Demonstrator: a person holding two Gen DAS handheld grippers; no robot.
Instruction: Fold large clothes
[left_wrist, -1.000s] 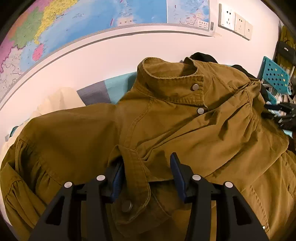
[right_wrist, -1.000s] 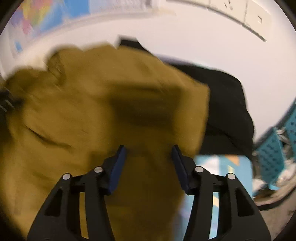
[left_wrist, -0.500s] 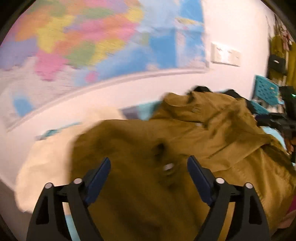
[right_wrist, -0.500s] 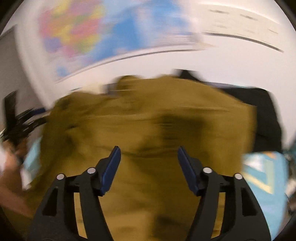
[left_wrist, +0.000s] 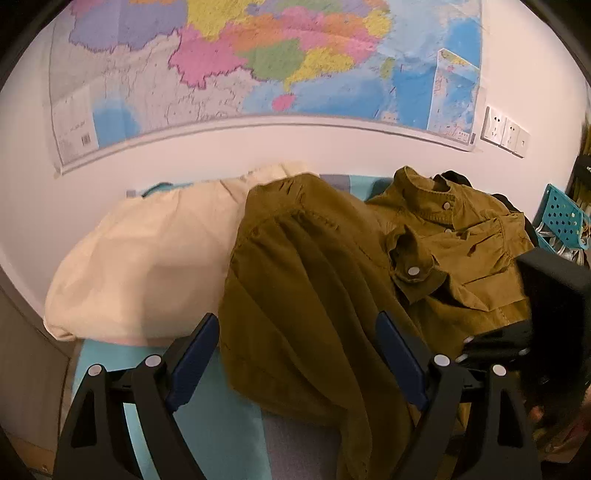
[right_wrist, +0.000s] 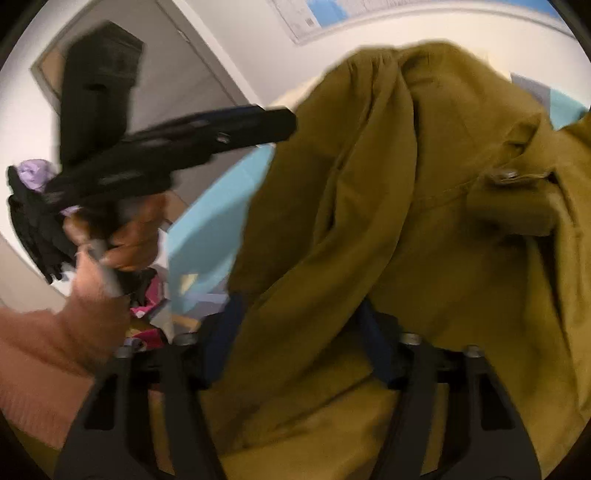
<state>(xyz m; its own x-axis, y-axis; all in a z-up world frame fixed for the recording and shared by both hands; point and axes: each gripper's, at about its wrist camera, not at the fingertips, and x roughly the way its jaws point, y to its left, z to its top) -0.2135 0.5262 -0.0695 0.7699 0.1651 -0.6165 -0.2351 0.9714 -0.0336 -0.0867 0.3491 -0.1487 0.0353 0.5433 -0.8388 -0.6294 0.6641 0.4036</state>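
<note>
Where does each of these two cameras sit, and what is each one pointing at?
Left wrist: on the left gripper, jaws open, facing the olive jacket, cream cloth and wall map.
Right wrist: on the right gripper, jaws just closing around jacket fabric; the person's left hand shows.
Shared: the jacket and each other's gripper.

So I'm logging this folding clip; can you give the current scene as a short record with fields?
garment: olive jacket, heaped, collar snapped
beside it: cream cloth, partly under the jacket
surface: light blue cover
left gripper: open, jacket fabric below it, not pinched
right gripper: jaws just closing, jacket fabric between them, picture blurred
wall: map
</note>
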